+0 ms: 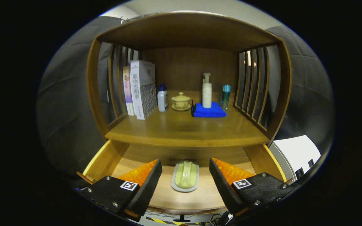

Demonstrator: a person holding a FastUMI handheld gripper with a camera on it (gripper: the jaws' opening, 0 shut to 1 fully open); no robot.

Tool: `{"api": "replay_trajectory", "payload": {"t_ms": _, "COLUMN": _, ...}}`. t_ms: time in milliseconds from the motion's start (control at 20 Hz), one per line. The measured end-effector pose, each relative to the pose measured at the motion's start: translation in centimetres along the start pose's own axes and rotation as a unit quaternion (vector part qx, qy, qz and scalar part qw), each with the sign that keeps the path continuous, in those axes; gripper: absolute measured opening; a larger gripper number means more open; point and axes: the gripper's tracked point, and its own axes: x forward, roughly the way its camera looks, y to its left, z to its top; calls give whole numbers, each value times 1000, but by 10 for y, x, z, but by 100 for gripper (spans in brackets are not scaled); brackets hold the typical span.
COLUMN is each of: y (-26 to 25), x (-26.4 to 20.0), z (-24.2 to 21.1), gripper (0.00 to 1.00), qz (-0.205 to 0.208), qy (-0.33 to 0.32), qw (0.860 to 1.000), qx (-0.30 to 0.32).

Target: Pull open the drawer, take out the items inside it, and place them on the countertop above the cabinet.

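The claw (185, 175) hangs released over the open wooden drawer (105, 157); a pale green oval soap dish (185, 180) lies between its fingers, untouched.

A wooden cabinet (187, 34) with slatted sides (250, 81) stands against the dark quilted booth wall (68, 103); a pale ceiling (196, 6) shows above the cabinet.

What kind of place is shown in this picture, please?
Probably a mock household corner in a booth: a wooden cabinet with toiletry bottles and a lidded cup on its countertop, and an open drawer holding a soap dish between the open gripper fingers.
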Motion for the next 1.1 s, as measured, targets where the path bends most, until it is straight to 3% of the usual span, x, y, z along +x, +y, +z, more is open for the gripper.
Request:
{"api": "replay_trajectory", "payload": {"t_ms": 450, "y": 2, "x": 47, "z": -32, "gripper": 94, "qz": -50, "qy": 119, "qw": 991, "qx": -28}}
{"api": "replay_trajectory", "payload": {"t_ms": 650, "y": 5, "x": 64, "z": -49, "gripper": 93, "qz": -46, "qy": 158, "qw": 986, "qx": -13}}
{"api": "replay_trajectory", "payload": {"t_ms": 1100, "y": 3, "x": 89, "z": -72, "gripper": 73, "qz": -55, "qy": 196, "qw": 979, "qx": -7}}
